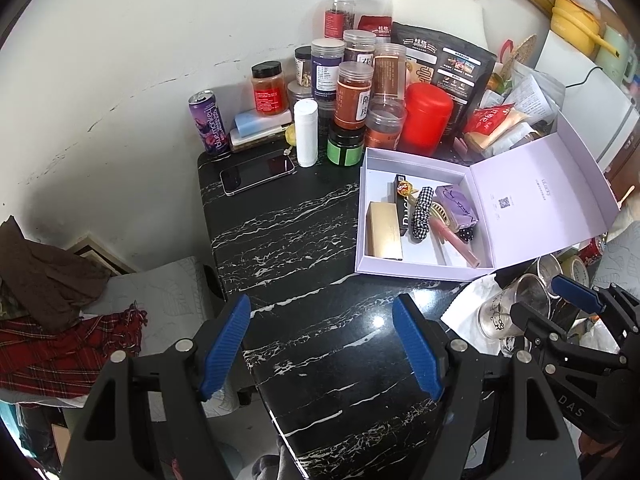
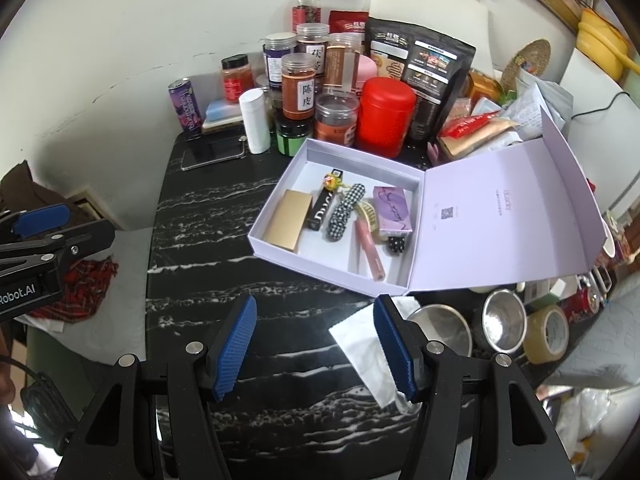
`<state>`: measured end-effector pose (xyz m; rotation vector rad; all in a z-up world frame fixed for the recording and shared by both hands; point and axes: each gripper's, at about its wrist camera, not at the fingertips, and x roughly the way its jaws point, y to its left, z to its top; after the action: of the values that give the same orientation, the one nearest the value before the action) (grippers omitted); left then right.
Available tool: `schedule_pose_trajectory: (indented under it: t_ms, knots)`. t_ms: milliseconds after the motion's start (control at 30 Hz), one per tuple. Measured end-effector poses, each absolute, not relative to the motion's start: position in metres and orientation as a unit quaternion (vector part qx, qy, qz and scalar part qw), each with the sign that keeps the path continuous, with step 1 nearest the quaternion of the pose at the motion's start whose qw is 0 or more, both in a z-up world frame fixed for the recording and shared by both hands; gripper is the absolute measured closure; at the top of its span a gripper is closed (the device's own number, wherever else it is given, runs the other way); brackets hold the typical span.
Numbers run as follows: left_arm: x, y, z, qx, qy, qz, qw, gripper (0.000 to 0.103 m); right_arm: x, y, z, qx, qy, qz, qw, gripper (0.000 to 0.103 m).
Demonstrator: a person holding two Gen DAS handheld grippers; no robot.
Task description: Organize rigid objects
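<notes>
So, box: one lilac gift box, lid open, on the black marble counter
Inside: one gold case, one black "Duca" tube, one checked scrunchie, one pink tube, one purple box
Can: one, "blue monkey"
Fingers: left gripper and right gripper both spread apart, gripping nothing

The black marble surface carries an open lilac box at three o'clock, a phone at eleven and crowded jars at twelve.

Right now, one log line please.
left gripper: open, empty | right gripper: open, empty | lilac box: lid open, items inside
</notes>
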<state>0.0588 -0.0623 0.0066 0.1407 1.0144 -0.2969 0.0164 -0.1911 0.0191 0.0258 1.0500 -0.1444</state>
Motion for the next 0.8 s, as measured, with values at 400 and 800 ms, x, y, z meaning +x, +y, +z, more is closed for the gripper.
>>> schedule_pose_trajectory:
  t_ms: [400, 800]
  knots:
    - [0.0524, -0.0686, 0.0126, 0.083, 0.465, -0.147, 0.869, 0.03, 0.0145, -0.1939, 0.0184, 0.012, 0.503, -0.073, 0.861, 0.042]
    - [0.0517, -0.0689, 0.0135, 0.081, 0.466, -0.15, 0.868, 0.029, 0.0129, -0.1939, 0.0193, 0.01, 0.501, -0.075, 0.862, 0.042]
